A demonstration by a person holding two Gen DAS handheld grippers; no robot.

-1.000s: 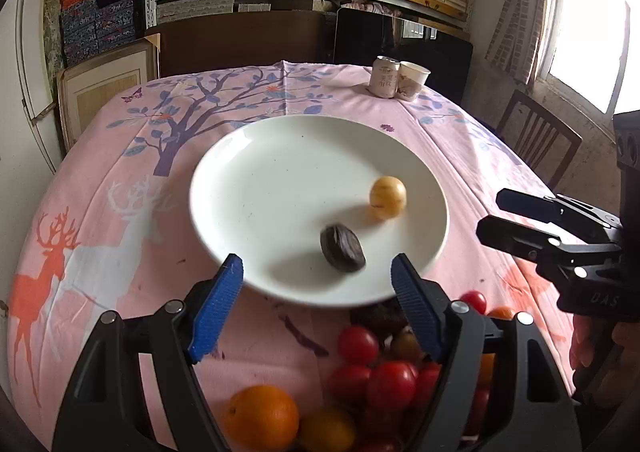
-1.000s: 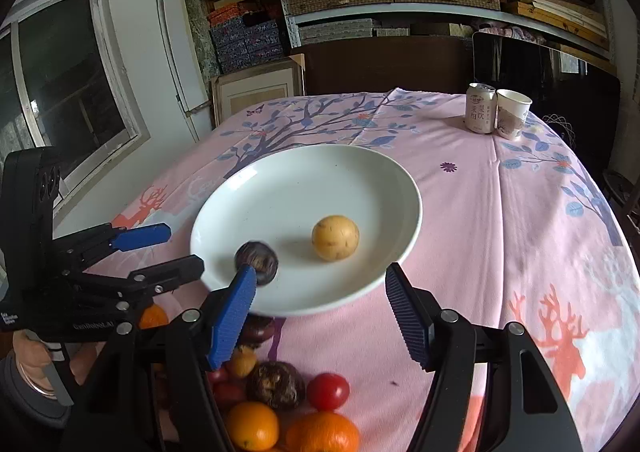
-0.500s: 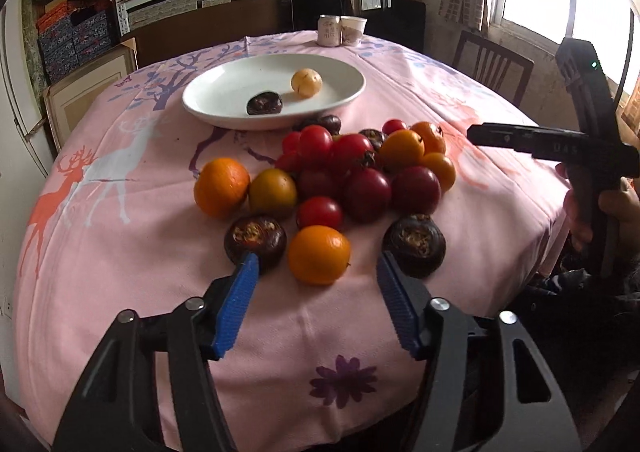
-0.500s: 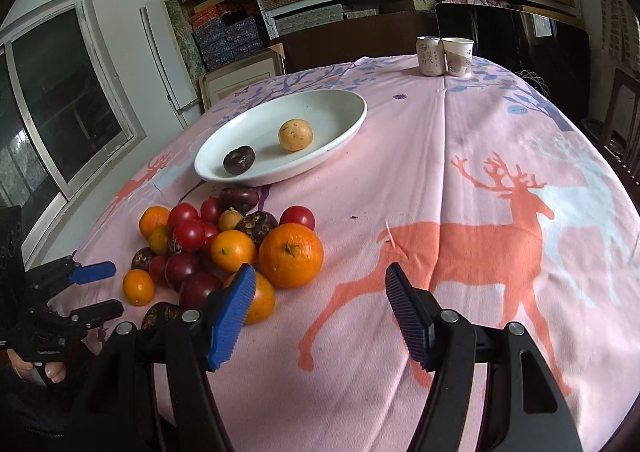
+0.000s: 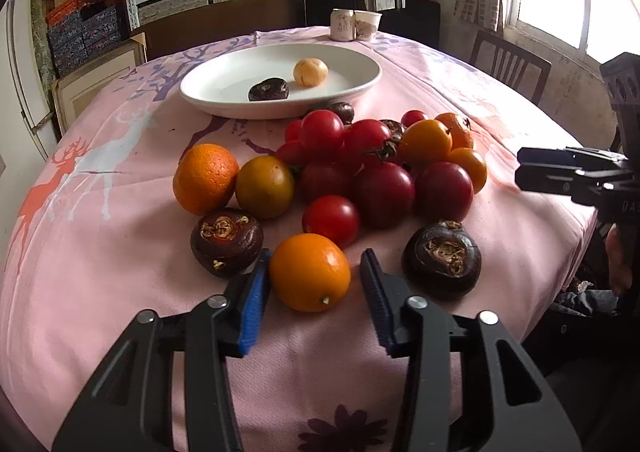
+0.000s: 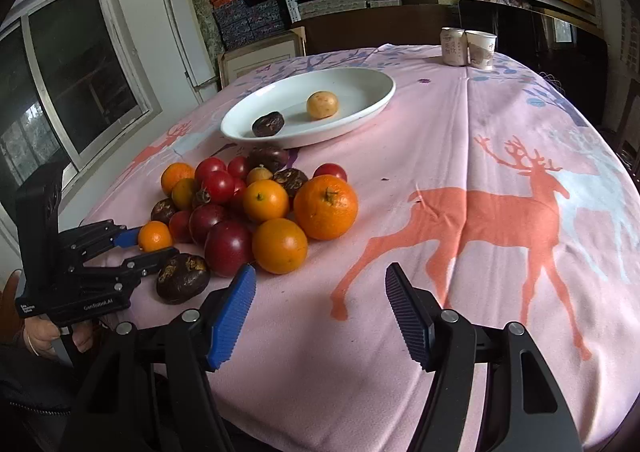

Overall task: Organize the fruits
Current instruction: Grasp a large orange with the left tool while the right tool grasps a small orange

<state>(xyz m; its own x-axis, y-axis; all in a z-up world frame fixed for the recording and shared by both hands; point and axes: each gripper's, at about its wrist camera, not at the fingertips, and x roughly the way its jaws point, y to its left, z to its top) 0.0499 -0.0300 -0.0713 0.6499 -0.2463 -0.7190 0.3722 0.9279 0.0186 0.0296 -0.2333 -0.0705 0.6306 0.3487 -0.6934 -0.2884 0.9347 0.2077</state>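
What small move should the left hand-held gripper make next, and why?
Probably close the left hand-held gripper. Its open jaws already flank the small orange, one pad about touching, while the plate holds only two fruits.

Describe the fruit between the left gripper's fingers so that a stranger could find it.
Start at the fruit pile before the white plate. At its near edge, between two dark brown fruits, lies a small orange. Unlike its neighbours, it is smooth and bright orange.
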